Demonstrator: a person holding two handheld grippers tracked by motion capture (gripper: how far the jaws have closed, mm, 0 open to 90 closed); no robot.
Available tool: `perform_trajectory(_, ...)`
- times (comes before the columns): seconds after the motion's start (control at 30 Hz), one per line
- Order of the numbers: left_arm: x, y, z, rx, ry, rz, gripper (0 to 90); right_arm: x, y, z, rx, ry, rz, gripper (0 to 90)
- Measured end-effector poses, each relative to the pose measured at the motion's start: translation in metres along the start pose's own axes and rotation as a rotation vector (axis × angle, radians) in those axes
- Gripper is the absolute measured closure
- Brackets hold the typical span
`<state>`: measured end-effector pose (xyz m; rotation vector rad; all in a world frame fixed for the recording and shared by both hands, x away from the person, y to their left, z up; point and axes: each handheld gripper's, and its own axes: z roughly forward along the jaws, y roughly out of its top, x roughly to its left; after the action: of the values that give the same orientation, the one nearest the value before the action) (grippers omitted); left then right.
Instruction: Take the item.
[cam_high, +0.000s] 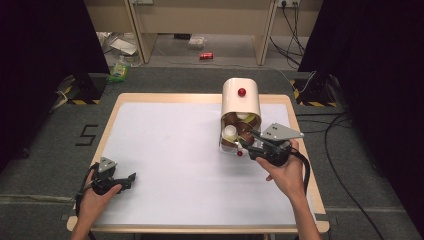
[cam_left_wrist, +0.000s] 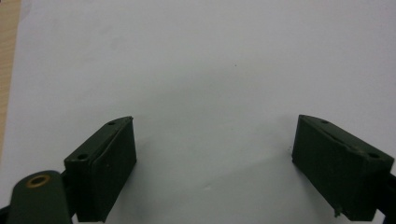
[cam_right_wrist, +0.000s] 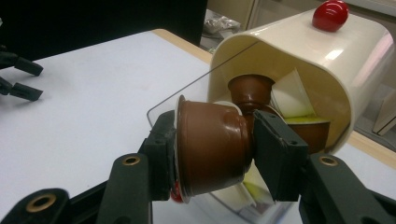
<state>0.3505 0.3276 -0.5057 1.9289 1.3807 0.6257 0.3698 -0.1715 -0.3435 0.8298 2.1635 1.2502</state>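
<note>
Right tongs (cam_right_wrist: 212, 149) around brown capsule (cam_right_wrist: 210, 147) over white table (cam_high: 170, 150).

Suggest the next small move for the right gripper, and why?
Probably draw the right gripper straight back toward the person. Its jaws are shut on a brown capsule right at the mouth of the cream container, with more capsules just behind, so it needs clearance first.

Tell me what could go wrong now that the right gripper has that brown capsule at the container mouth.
The right gripper pinches the glossy brown coffee capsule end to end; it may slip or dent. Pulling could drag more capsules from the cream rounded container or tip its clear hinged lid.
</note>
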Motion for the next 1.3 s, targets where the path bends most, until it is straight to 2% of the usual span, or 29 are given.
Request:
perform_trajectory(0.2, 0.0, 0.0, 0.0, 0.0, 0.001, 0.0, 12.8, 0.0, -0.01, -0.013, -0.01, 0.005, 0.01, 53.4)
perform_trajectory(0.4, -0.001, 0.0, 0.0, -0.003, 0.004, 0.003, 12.9, 0.003, -0.024, -0.025, -0.026, -0.009, 0.017, 53.3)
perform_trajectory(0.57, 0.0, 0.0, 0.0, -0.002, 0.003, 0.003, 12.9, 0.004, -0.042, -0.034, -0.008, -0.015, 0.025, 53.4)
perform_trajectory(0.8, -0.001, 0.0, 0.0, -0.004, 0.005, 0.004, 12.9, 0.001, -0.066, -0.033, 0.033, -0.022, 0.05, 53.4)
perform_trajectory(1.3, 0.0, 0.0, 0.0, 0.0, 0.001, 0.004, 13.1, -0.014, -0.096, -0.027, 0.098, -0.063, 0.087, 53.5)
